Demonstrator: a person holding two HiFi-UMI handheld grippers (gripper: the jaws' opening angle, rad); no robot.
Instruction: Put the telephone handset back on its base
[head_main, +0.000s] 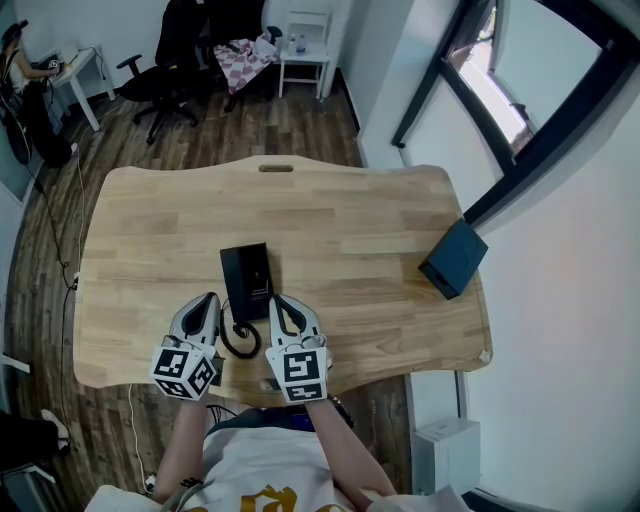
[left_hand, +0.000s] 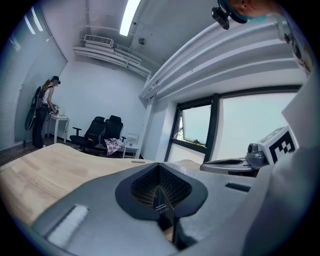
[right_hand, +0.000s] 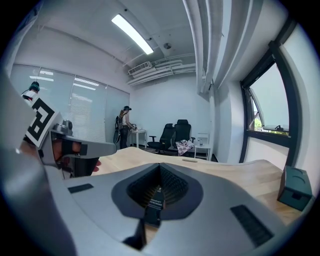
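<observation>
Head view: my left gripper (head_main: 208, 300) and right gripper (head_main: 280, 302), both closed on nothing, flank the black telephone (head_main: 246, 282) on the table (head_main: 380, 230). Its long axis runs straight away between them, equally near either; I cannot separate handset from base.

Wooden surface (head_main: 380, 230): pale blond, faint streaky grain.
Flat plastic telephone (head_main: 246, 280): black; its curled cord (head_main: 240, 342) black too.
Left gripper (head_main: 205, 302) and right gripper (head_main: 285, 306): light grey shells, dark grey fingers.
Marker cubes (head_main: 185, 370): white with black square patterns.
Small box (head_main: 453, 258): dark blue-grey.
Plank floor (head_main: 120, 140): dark brown.
Office chairs (head_main: 165, 70): black.
Draped cloth (head_main: 243, 60): pink-and-white check.
</observation>
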